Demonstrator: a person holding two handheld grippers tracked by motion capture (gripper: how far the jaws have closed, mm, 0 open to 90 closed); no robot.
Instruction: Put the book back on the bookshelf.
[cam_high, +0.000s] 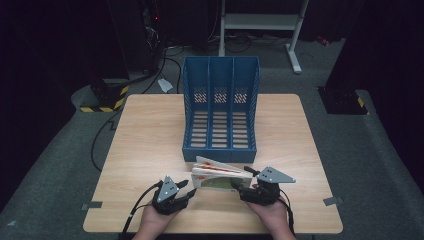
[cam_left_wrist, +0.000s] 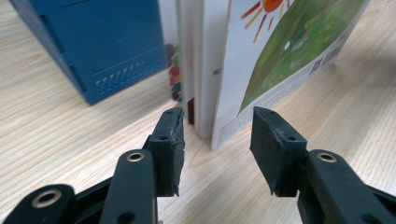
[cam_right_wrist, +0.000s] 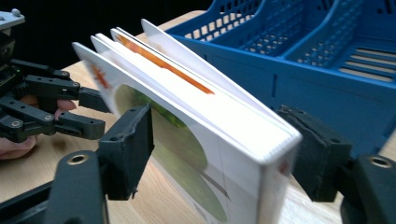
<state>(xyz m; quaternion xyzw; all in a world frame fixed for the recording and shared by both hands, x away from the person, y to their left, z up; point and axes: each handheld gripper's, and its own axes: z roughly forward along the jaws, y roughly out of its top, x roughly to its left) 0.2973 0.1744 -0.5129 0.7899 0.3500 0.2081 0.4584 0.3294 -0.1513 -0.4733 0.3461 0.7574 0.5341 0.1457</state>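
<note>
Currently the right gripper (cam_right_wrist: 219, 154) alone clamps the stack of thin white picture books (cam_right_wrist: 196, 140), while the left gripper (cam_left_wrist: 217, 140) stands released, so the fanned covers may splay and slip.

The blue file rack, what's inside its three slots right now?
The blue file rack shows bare slatted floors in all three slots. Its low front wall hides the very front strip. The books stand outside, before it, on the table.

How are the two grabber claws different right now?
The right gripper is squeezing the stack of books at its spine end, while the left gripper is open, with nothing between its pads, and the books stand just beyond its tips. In the high view the right gripper sits nearer the blue rack. Both are black and held over the table.
</note>
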